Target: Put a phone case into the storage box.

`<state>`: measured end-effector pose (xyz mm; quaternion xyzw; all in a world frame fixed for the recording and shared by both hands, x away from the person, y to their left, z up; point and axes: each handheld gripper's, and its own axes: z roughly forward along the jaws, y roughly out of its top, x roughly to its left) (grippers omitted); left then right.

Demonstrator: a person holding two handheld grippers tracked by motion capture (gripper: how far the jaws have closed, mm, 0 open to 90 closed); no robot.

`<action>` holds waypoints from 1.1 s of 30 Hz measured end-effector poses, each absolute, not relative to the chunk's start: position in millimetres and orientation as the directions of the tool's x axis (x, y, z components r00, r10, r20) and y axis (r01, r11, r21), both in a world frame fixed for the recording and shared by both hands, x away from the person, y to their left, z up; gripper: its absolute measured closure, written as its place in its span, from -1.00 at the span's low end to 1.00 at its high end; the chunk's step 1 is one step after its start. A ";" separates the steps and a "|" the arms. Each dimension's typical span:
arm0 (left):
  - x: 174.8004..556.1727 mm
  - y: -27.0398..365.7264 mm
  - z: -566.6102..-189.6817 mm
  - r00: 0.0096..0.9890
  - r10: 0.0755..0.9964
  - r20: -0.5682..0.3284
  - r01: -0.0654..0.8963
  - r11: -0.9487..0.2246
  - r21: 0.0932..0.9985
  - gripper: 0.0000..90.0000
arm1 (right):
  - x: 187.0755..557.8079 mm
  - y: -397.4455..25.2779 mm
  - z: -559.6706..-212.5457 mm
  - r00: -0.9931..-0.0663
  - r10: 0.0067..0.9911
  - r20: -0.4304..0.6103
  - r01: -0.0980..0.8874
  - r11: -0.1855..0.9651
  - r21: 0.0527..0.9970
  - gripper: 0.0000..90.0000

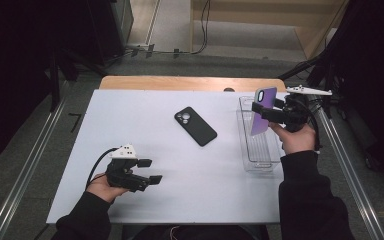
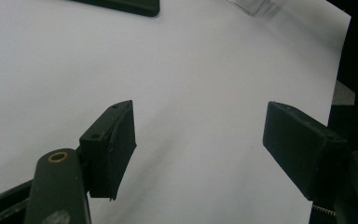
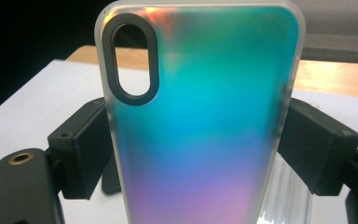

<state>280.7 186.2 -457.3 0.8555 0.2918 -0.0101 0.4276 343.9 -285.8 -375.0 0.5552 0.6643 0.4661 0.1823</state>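
Iridescent purple-to-teal phone case (image 3: 200,116) with its oval black-rimmed camera cut-out stands upright in the right gripper (image 1: 272,114), the two black jaws clamped on its long edges, at the right of the high view above the clear plastic tray (image 1: 250,150). To set it down well, I judge it should be kept square to the tray's long walls, lowered slowly and freed only once seated. At lower left, the left gripper (image 1: 150,171) hangs over the white table (image 1: 180,190), jaws apart and holding nothing. A black phone case (image 1: 195,126) lies mid-table.
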 end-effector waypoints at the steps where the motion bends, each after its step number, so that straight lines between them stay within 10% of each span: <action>1: 280.7 186.3 -457.1 0.829 0.492 -0.266 0.507 -0.463 0.727 -0.42 | 346.8 -287.1 -374.8 -0.307 0.913 0.270 0.567 -0.052 0.822 -0.67; 33: 282.3 188.0 -456.2 0.823 0.498 -0.274 0.515 -0.450 0.730 -0.42 | 425.3 -286.8 -396.3 -0.117 0.973 0.199 0.567 -0.099 0.818 -0.68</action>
